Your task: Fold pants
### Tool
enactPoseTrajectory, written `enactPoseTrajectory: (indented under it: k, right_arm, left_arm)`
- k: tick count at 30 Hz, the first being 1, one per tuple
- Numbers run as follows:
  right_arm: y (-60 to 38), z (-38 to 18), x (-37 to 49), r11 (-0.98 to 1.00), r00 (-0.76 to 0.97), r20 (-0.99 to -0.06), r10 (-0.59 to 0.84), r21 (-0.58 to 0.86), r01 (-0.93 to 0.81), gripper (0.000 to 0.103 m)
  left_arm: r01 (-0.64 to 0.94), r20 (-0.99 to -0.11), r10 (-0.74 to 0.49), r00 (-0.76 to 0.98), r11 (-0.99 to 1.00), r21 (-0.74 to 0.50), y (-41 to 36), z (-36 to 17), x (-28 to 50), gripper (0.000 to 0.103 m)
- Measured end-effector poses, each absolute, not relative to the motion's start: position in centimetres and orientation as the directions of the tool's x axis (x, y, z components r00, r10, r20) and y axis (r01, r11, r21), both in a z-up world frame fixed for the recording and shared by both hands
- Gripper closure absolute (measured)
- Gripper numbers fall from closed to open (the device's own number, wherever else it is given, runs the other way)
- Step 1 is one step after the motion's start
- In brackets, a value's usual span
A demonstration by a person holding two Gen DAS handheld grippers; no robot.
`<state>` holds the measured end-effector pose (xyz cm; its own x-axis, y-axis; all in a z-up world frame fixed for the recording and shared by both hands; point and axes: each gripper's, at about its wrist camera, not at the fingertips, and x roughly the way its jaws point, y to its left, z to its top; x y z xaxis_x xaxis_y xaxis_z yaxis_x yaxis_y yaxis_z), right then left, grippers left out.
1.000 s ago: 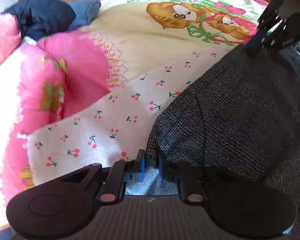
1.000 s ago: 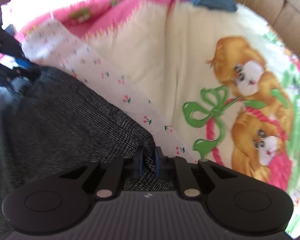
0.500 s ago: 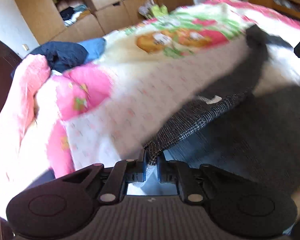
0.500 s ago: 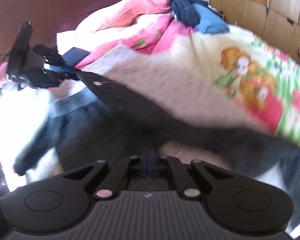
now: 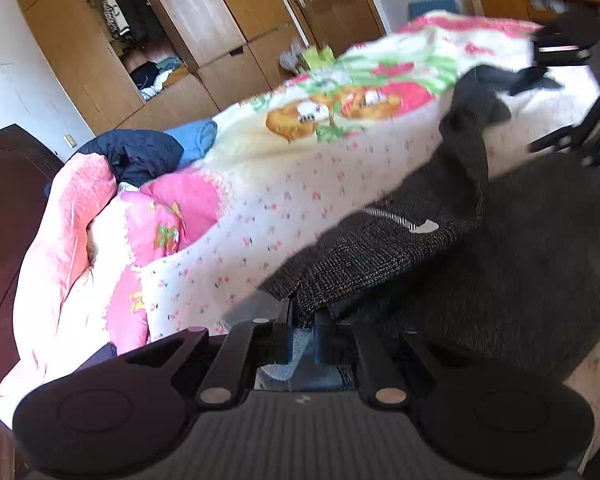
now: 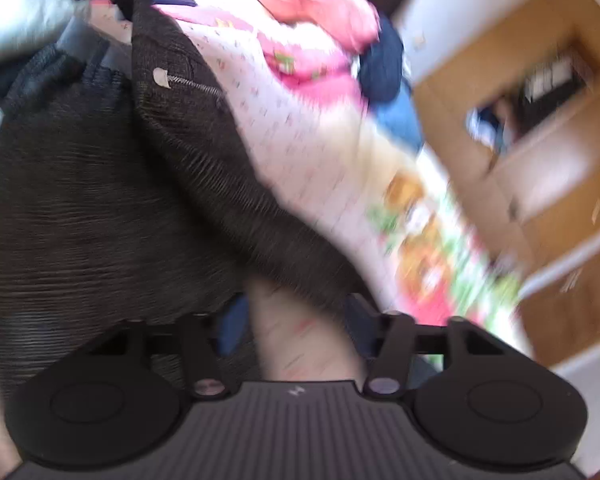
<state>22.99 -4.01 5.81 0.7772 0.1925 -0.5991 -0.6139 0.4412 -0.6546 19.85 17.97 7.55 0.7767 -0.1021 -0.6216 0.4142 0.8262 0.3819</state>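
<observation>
- Wooden wardrobes (image 5: pixel 204 40) stand behind a bed with a cartoon-print quilt (image 5: pixel 340 152), where the dark grey woven pants (image 5: pixel 500 260) lie.
- Left gripper (image 5: pixel 302 332) stays clenched on the pants' edge.
- Right gripper (image 6: pixel 292 320): jaws now opening, cloth released; a second ago they pinched it, so this fold seems laid.
- Right view is blurred.

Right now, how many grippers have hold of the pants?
1. The left gripper is shut on the pants at their near edge. The right gripper is opening, its fingers apart with only bedspread between them.
</observation>
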Motion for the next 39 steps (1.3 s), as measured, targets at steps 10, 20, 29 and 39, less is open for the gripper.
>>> enactPoseTrajectory:
  k: [10,20,29,39]
  right_arm:
    - [0.6,3.0,32.9,-0.019,0.61,-0.768,0.195,-0.625,-0.781,0.037]
    - [2.6,3.0,35.4,0.04,0.49,-0.871,0.043,-0.488,-0.872,0.101]
    - [-1.2,7.7,27.0,0.257,0.514,-0.855,0.072,-0.482,-0.838,0.101]
    - [-1.6,4.4,17.1,0.429,0.372,-0.921,0.112,-0.293,-0.855,0.103]
  left_arm:
    - [0.46,-0.635,-0.161,0.756,0.821,0.339,18.3,5.6,18.5,0.078]
    - [0.448,-0.619,-0.178,0.765,0.837,0.314,18.8,5.6,17.8,0.078]
    - [0.417,-0.589,-0.173,0.789,0.855,0.307,19.8,6.3,15.6,0.078]
    - [0.456,-0.642,-0.118,0.757,0.799,0.391,19.2,1.8,14.1,0.075]
